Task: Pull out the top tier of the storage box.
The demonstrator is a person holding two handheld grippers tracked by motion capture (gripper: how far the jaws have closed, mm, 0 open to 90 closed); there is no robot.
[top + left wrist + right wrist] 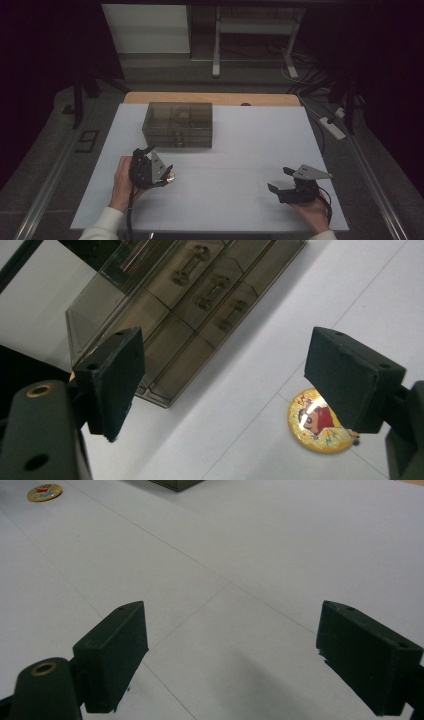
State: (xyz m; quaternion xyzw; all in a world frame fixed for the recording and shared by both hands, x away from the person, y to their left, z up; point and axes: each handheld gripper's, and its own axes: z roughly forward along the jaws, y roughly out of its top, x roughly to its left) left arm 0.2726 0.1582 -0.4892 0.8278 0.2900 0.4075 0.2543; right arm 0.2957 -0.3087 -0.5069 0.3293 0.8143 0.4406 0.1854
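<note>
A: Largest first: what's on the white surface (240,150)?

B: A smoky, clear drawer box (177,124) at the far left, all drawers shut.

A: And the tools?

B: The left tool (157,162) hovers just near of the box, jaws spread, holding nothing. The right tool (281,180) waits at the near right, spread too.

A: The badge?

B: The round cartoon badge (316,422) lies flat beside the left tool, ungrasped. Picking it up and stowing it seem left to do.
</note>
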